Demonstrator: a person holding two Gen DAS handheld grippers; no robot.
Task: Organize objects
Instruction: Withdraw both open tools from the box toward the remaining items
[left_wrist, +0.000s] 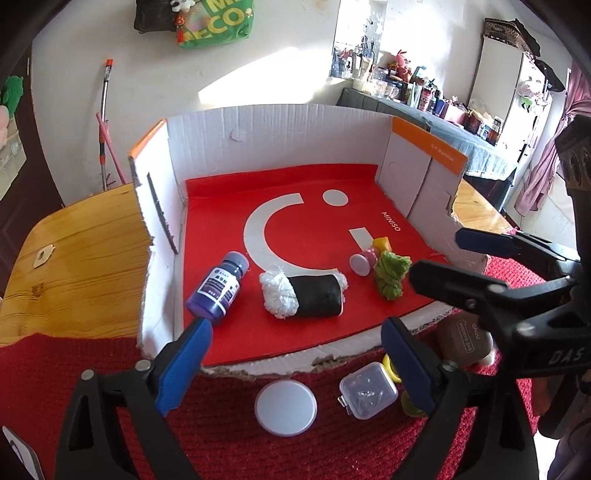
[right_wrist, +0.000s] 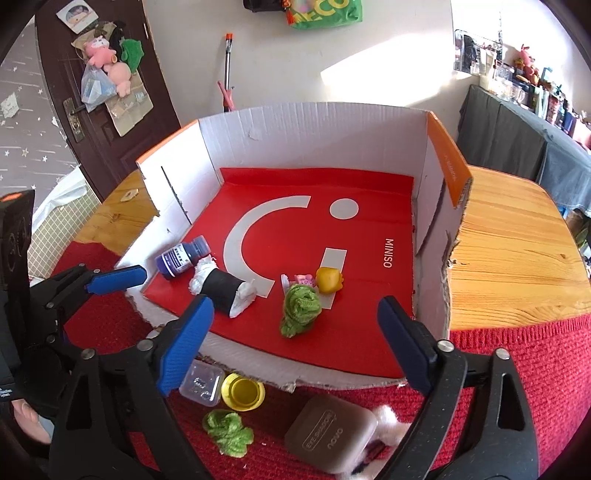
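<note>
Both the left gripper (left_wrist: 295, 365) and the right gripper (right_wrist: 295, 343) hold their fingers wide, gripping nothing. In the cardboard box (right_wrist: 314, 122), the blue bottle (right_wrist: 181, 258) lies at nine o'clock, the black-and-white roll (right_wrist: 221, 290) beside it, the green yarn (right_wrist: 299, 308) toward five o'clock.

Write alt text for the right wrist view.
The open right gripper hovers over a white cardboard box with a red floor, holding a blue bottle, a black-and-white roll, green yarn and a yellow toy. A clear plastic case, yellow cup and brown eyeshadow case lie outside on red cloth.
</note>
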